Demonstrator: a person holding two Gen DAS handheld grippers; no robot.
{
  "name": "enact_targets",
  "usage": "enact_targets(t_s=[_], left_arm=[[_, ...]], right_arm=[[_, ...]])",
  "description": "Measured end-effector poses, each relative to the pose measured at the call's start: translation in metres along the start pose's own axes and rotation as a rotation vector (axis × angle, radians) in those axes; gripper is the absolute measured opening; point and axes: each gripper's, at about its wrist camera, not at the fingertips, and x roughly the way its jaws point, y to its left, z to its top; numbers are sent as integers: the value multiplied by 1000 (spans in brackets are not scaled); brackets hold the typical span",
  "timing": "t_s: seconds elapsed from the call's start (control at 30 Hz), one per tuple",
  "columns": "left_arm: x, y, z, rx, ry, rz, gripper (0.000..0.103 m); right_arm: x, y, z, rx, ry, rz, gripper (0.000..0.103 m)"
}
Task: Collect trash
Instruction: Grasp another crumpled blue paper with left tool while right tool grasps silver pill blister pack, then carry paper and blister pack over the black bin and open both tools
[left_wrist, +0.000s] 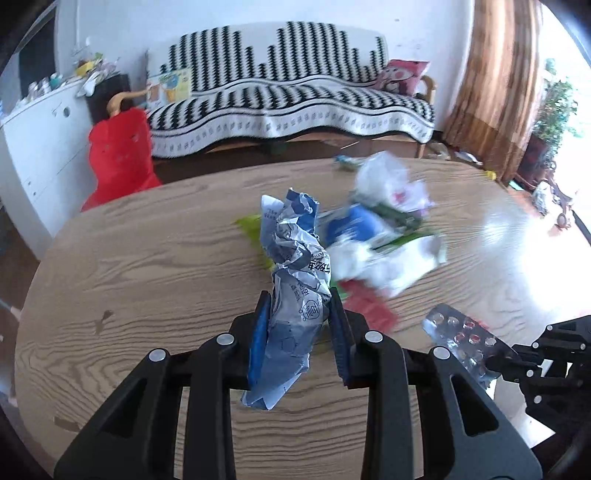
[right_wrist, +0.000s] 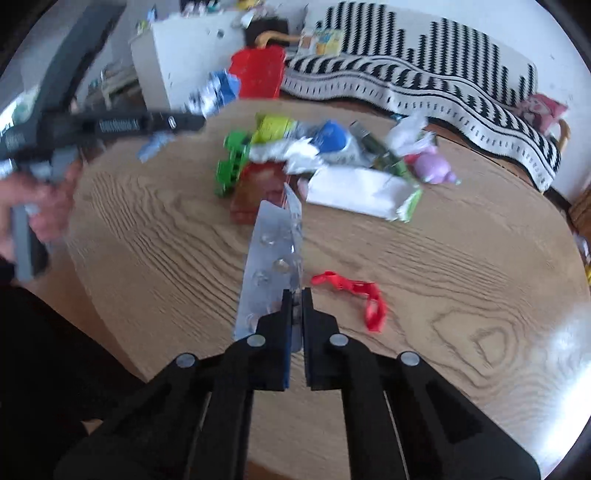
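Note:
My left gripper (left_wrist: 298, 295) is shut on a crumpled blue and white wrapper (left_wrist: 295, 280) and holds it above the wooden table (left_wrist: 147, 266). My right gripper (right_wrist: 296, 292) is shut on a silver pill blister pack (right_wrist: 271, 258), held above the table (right_wrist: 443, 258); the blister also shows in the left wrist view (left_wrist: 461, 336). A pile of trash (right_wrist: 332, 162) lies at the table's far middle: green, white, blue and red wrappers. A red strip (right_wrist: 354, 291) lies on the table right of my right gripper.
A red bag (left_wrist: 120, 155) stands on the floor beyond the table's far left edge. A black and white striped sofa (left_wrist: 288, 92) lies behind the table. A white cabinet (left_wrist: 44, 140) stands at the left. The left gripper and hand (right_wrist: 48, 155) show at the left of the right wrist view.

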Motion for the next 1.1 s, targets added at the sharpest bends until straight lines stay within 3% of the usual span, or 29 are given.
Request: enact_targets(t_s=[0.07, 0.27, 0.5, 0.67, 0.8, 1.0, 1.1], left_arm=[[-4, -14, 5, 6, -13, -26, 30], [-15, -92, 20, 68, -52, -144, 30], [-10, -233, 13, 200, -22, -346, 30], [-8, -354, -17, 339, 11, -491, 30], [-4, -448, -58, 444, 65, -620, 30], [18, -551, -118, 575, 180, -728, 30], [33, -582, -141, 629, 222, -752, 30]], right_arm=[[-19, -16, -6, 44, -24, -1, 5], [-77, -83, -42, 186, -75, -129, 6], [-154, -189, -140, 449, -61, -427, 6], [-204, -248, -225, 650, -31, -590, 6], [-230, -282, -290, 791, -1, -662, 6], [-246, -319, -371, 978, 115, -681, 6], [-249, -329, -395, 1037, 139, -666, 6]])
